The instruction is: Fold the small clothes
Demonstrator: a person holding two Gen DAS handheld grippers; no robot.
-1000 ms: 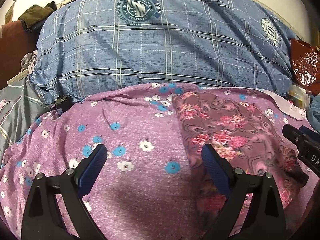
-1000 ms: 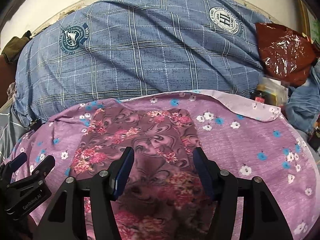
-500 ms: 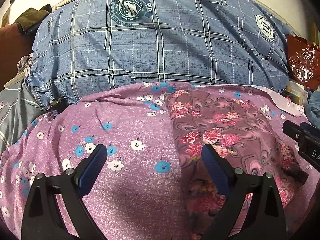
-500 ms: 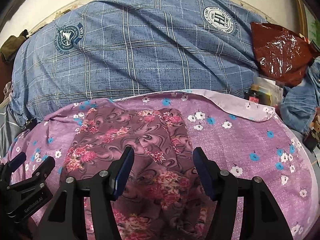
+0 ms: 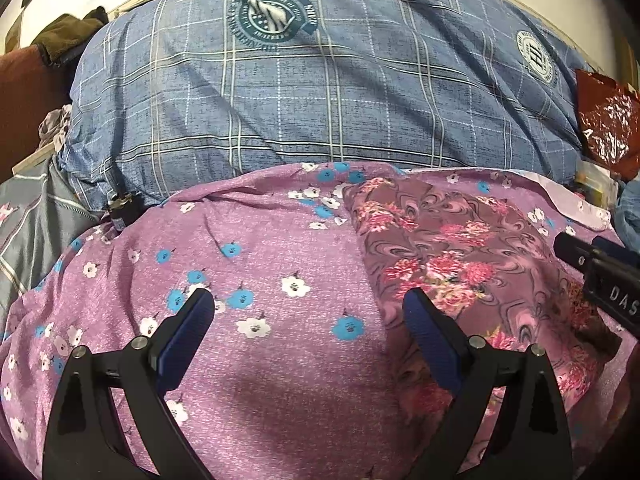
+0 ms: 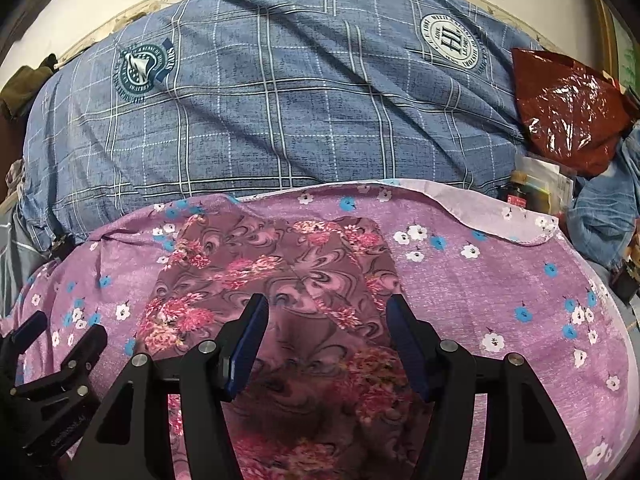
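Garment (image 6: pixel 280 280) centred under right tongs (image 6: pixel 324 316), sidelong from left.

The garment (image 6: pixel 272 276) lies on the sheet (image 6: pixel 500 288), left of the sheet's middle in the right wrist view and toward its right side in the left wrist view (image 5: pixel 460 248). Behind the sheet's far edge lies the quilt (image 6: pixel 280 120), spanning the whole width. The bag (image 6: pixel 568 108) sits at the quilt's right end, behind the sheet's far right corner. The left gripper (image 5: pixel 308 316) stands over the sheet, left of the garment's left edge. The right gripper (image 6: pixel 326 320) stands over the garment's near part.
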